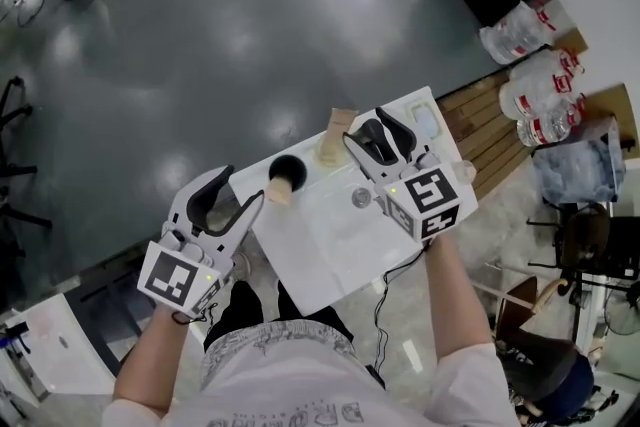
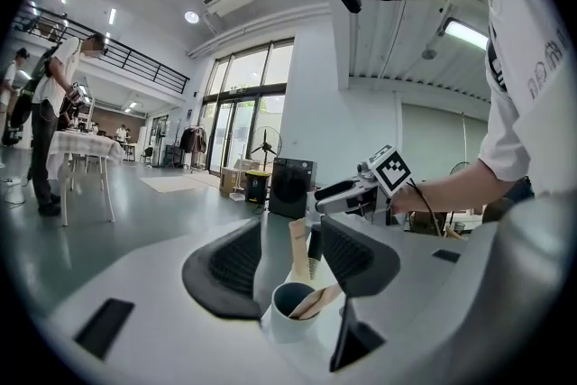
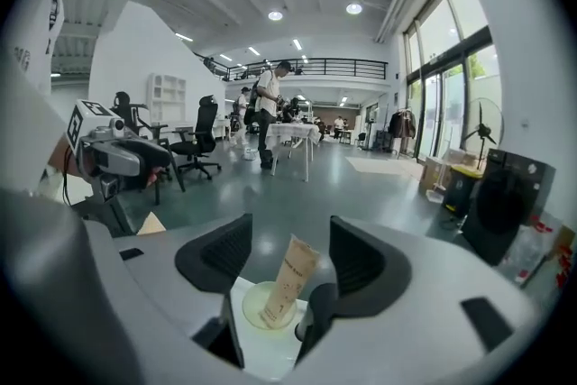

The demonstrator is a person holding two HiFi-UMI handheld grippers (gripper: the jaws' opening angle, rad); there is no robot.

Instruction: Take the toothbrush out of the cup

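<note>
1. The toothbrush (image 2: 317, 299) leans inside the cup (image 2: 287, 322) on the table (image 1: 340, 245), not yet lifted.
2. The left gripper (image 2: 290, 259) hovers before the cup, jaws wide apart, empty.
3. The right gripper (image 3: 290, 255) gapes empty too, facing a tan tube (image 3: 289, 279).
4. Grasping and lifting likely remain.

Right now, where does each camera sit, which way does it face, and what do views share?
Head view: on the person's head, looking down at the table; shows both forearms, left claw, right claw.
Left gripper view: on the left claw, facing the cup; own open jaws show.
Right gripper view: on the right claw, facing the tube; own open jaws show.
Shared: each gripper view catches the other claw.
</note>
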